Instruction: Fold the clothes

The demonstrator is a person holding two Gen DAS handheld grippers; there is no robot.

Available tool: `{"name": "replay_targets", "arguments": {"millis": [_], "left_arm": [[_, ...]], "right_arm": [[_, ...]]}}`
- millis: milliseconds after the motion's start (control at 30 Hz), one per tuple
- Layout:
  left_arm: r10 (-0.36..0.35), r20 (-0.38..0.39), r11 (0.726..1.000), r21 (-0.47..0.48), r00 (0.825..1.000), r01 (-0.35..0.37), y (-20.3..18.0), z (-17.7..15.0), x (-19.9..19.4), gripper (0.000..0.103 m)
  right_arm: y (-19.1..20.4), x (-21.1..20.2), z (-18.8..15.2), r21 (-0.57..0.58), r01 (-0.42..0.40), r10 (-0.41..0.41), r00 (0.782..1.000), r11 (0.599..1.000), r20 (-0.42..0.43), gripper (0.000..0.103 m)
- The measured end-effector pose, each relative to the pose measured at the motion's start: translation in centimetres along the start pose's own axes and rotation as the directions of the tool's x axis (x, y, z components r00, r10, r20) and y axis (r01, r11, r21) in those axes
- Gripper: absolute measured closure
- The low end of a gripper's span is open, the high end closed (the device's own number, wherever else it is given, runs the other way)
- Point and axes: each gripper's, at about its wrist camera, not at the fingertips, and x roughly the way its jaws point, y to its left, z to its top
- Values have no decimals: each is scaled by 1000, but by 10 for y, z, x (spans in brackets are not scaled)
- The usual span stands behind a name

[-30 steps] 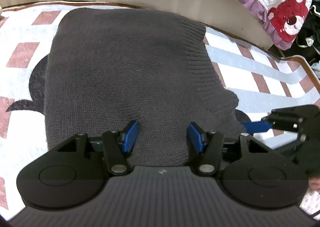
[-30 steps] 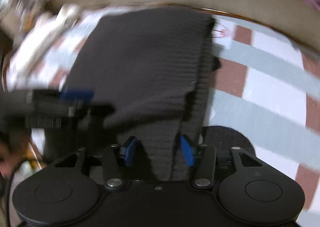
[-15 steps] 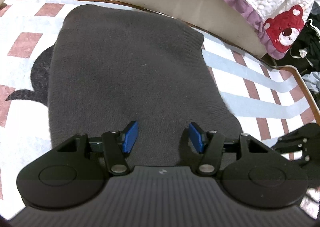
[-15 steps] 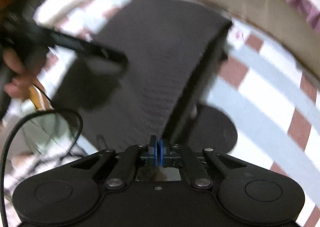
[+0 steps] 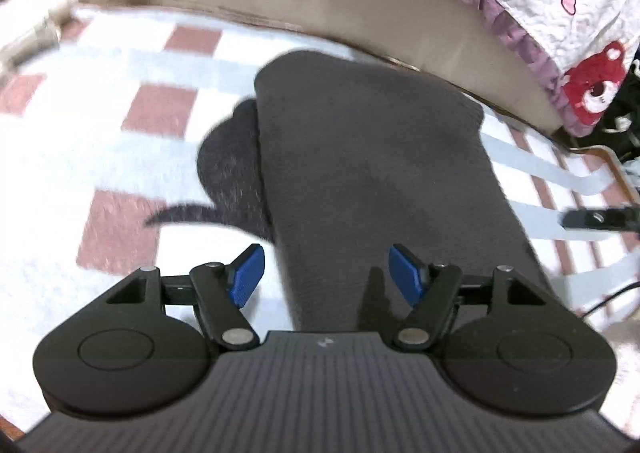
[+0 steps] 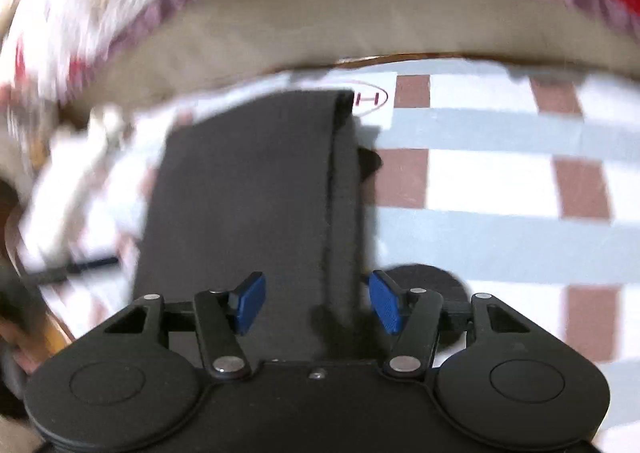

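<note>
The folded dark sweater (image 5: 372, 173) lies on my checked rug (image 5: 132, 157), beside a quilt (image 5: 560, 9). My left hand-held gripper (image 5: 326, 273) and right hand-held gripper (image 6: 314, 303) are both spread, empty.

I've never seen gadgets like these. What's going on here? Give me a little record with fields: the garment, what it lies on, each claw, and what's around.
garment: dark grey knit sweater, folded into a narrow stack
surface: checked rug in white, pink and pale blue
left claw: open, over the sweater's near end, holding nothing
right claw: open, straddling the sweater's folded edge
background: quilt with red bears draped over a beige ledge
sharpness: both views blurred
</note>
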Motion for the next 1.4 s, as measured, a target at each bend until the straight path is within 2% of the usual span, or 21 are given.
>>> {"name": "replay_targets", "arguments": {"millis": [100, 200, 233, 300, 400, 500, 633, 700, 867, 967, 1033, 1100, 1133, 1167, 1200, 1267, 1300, 1400], "left_arm": [[-97, 12, 992, -74, 995, 97, 12, -6, -6, 35], [-149, 88, 978, -133, 985, 160, 21, -24, -3, 35], [-163, 114, 972, -154, 980, 180, 24, -27, -1, 35], [-186, 163, 956, -199, 969, 217, 32, -37, 5, 35], [-244, 156, 937, -216, 957, 274, 40, -43, 18, 35], [-261, 142, 917, -272, 955, 291, 51, -42, 30, 35], [-322, 138, 879, -325, 937, 350, 56, -41, 42, 32], [-333, 130, 881, -310, 934, 358, 53, -42, 44, 30], [-334, 134, 879, -313, 933, 360, 50, -40, 42, 27], [-317, 106, 906, -259, 942, 334, 43, -29, 42, 26], [-296, 89, 923, -228, 951, 309, 37, -19, 44, 26], [-280, 103, 926, -231, 954, 297, 34, -11, 47, 26], [-263, 108, 934, -222, 959, 281, 32, -9, 48, 28], [-245, 112, 941, -212, 963, 264, 30, -8, 48, 33], [-227, 117, 948, -202, 967, 247, 28, -7, 48, 51], [-161, 115, 979, -108, 980, 173, 16, -5, 40, 65], [-132, 135, 988, -66, 982, 142, 8, -4, 33, 68], [-38, 202, 997, 69, 979, 24, -20, -2, 16, 71]], "right_arm": [[19, 18, 10, -41, 14, -13, 1000, 999, 19, 40], [29, 34, 10, -37, 90, -84, 986, 995, 144, 40], [30, 41, 9, -25, 103, -98, 983, 994, 156, 40], [24, 54, 9, -31, 91, -86, 988, 995, 132, 40], [12, 60, 11, -69, 85, -78, 992, 994, 101, 40], [-8, 76, 11, -2, 54, -54, 998, 999, 42, 40], [-23, 89, 15, 83, -30, 31, 999, 996, -10, 38], [-28, 94, 15, 107, -68, 71, 997, 992, -24, 35], [-51, 105, 20, 181, -141, 156, 985, 973, -74, 25], [-62, 112, 25, 241, -200, 217, 975, 950, -48, 24], [-56, 118, 29, 207, -225, 238, 970, 952, -40, 21], [-46, 123, 30, 134, -225, 231, 972, 965, -29, 19], [-40, 126, 31, 91, -221, 224, 974, 971, -23, 19], [-34, 128, 31, 49, -216, 217, 976, 975, -17, 20], [-28, 128, 31, 12, -205, 205, 979, 979, -6, 29], [-18, 123, 29, -53, -174, 176, 984, 983, 25, 46], [-12, 120, 29, -86, -158, 161, 986, 984, 40, 59], [3, 112, 26, -180, -104, 121, 988, 978, 91, 69]]}}
